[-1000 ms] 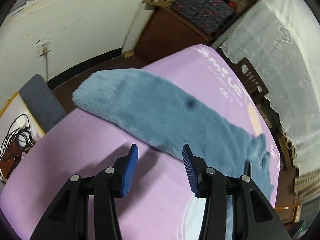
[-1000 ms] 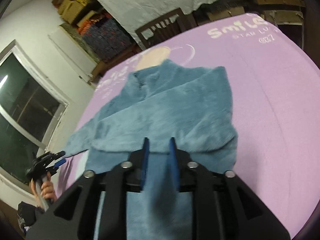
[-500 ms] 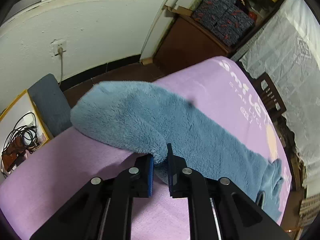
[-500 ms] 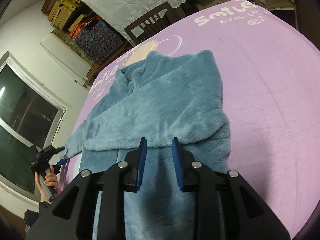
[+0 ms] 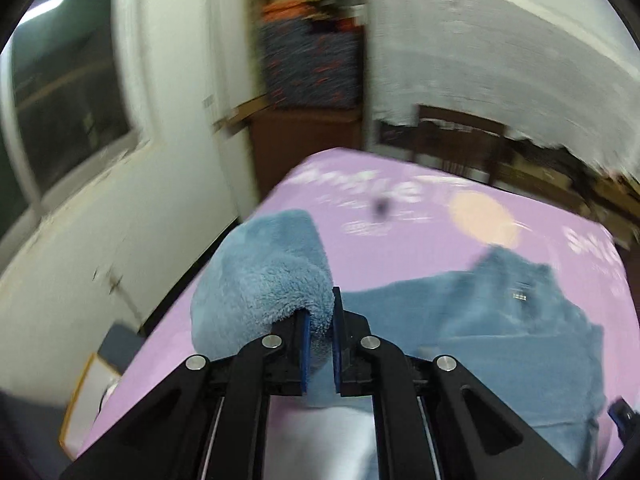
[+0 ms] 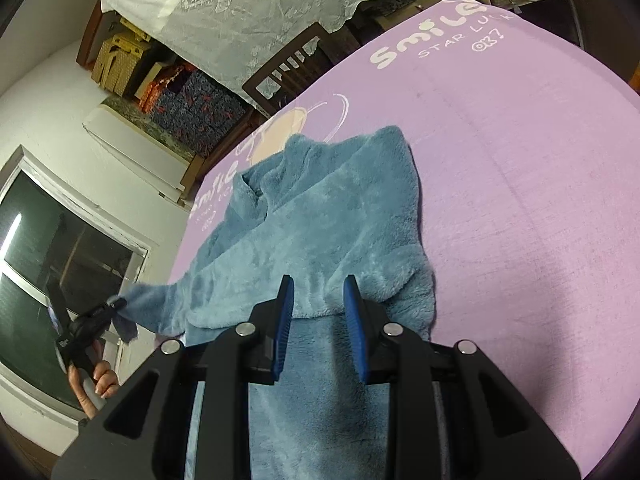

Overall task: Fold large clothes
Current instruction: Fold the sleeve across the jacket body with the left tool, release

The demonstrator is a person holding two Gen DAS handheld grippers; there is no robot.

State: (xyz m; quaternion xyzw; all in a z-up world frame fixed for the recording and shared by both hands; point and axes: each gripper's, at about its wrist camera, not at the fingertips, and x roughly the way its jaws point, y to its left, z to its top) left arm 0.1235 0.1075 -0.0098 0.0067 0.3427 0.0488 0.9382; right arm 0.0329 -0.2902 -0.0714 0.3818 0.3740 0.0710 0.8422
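Observation:
A fluffy blue sweater [image 6: 332, 224] lies on the purple sheet [image 6: 520, 184], one sleeve folded across the body. My left gripper [image 5: 320, 320] is shut on the end of the other sleeve [image 5: 264, 280] and holds it lifted off the sheet; it also shows in the right wrist view [image 6: 90, 322], at the left edge of the bed. The sweater body [image 5: 500, 312] lies to the right in the left wrist view. My right gripper [image 6: 318, 320] is open and empty, hovering just above the folded sleeve's lower edge.
A dark wooden chair [image 6: 292, 72] and a white lace-covered pile [image 6: 280, 12] stand beyond the far edge of the bed. Stacked boxes [image 6: 192, 104] and a window [image 6: 56, 280] are on the left. A white wall [image 5: 120, 220] borders the bed's left side.
My left gripper closed on the sleeve end, lifted it and swung round toward the sweater body. My right gripper opened wider and drew back slightly over the folded sleeve.

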